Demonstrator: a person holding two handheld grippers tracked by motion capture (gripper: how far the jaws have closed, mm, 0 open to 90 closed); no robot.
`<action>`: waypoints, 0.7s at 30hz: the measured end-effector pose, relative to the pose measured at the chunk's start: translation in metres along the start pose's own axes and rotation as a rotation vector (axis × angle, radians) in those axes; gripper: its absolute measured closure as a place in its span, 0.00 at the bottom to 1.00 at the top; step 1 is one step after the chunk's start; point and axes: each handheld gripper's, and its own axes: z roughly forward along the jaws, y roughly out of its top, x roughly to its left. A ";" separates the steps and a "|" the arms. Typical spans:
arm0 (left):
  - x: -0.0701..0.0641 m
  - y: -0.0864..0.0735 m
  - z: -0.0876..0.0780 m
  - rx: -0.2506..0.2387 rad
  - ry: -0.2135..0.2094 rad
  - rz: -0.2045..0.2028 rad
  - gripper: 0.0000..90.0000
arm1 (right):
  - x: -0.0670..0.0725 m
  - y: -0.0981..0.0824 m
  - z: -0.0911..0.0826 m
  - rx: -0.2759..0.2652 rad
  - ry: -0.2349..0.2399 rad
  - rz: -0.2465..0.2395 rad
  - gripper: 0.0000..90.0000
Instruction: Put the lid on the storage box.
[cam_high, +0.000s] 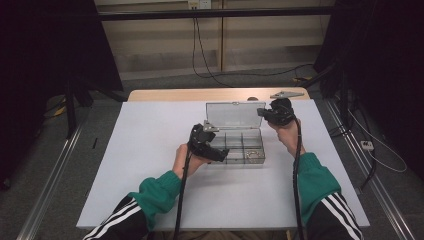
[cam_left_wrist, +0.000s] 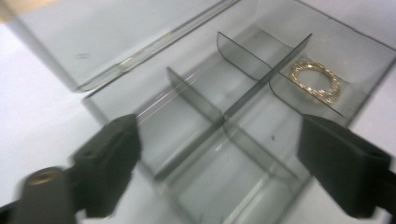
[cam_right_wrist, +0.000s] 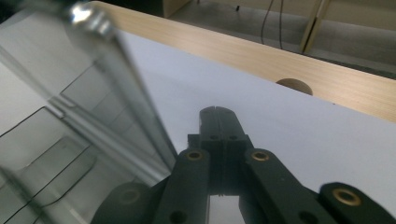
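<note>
— White table (cam_high: 150, 165) under us, dark curtains at both sides, and we are working at the clear plastic organizer box (cam_high: 235, 148) near its middle. What are we risking right now?

— Mostly the lid (cam_high: 233, 114). We are keeping it propped upright with the right gripper (cam_high: 264, 113), whose jaws are pressed together with nothing between them; they are resting beside the lid's edge, and whether they are actually touching it we cannot tell. If that hand is drifting, we judge the lid could be dropping shut onto the left gripper (cam_left_wrist: 219, 168).

— And the left one?

— Its jaws are standing wide apart over the near compartments, holding nothing. Hovering this close, we could be bumping a divider (cam_left_wrist: 243, 100) and sliding the light box across the table, or jolting what is inside.

— What is inside?

— We are seeing one gold ring (cam_left_wrist: 316, 82) lying flat in a corner compartment, at the box's near right corner in the high view. The other compartments in the left gripper view are looking bare. The ring is sitting loose, so a knock could be tossing it over a partition or out.
</note>
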 end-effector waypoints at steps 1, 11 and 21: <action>0.001 -0.003 -0.008 0.004 0.006 0.010 0.09 | 0.001 0.000 -0.003 -0.002 0.001 -0.014 1.00; 0.012 -0.035 -0.055 0.018 0.045 0.038 0.01 | 0.023 -0.016 -0.046 0.058 -0.012 -0.099 1.00; 0.017 -0.064 -0.086 -0.028 0.061 0.022 0.00 | 0.048 -0.045 -0.089 0.043 0.012 -0.087 0.75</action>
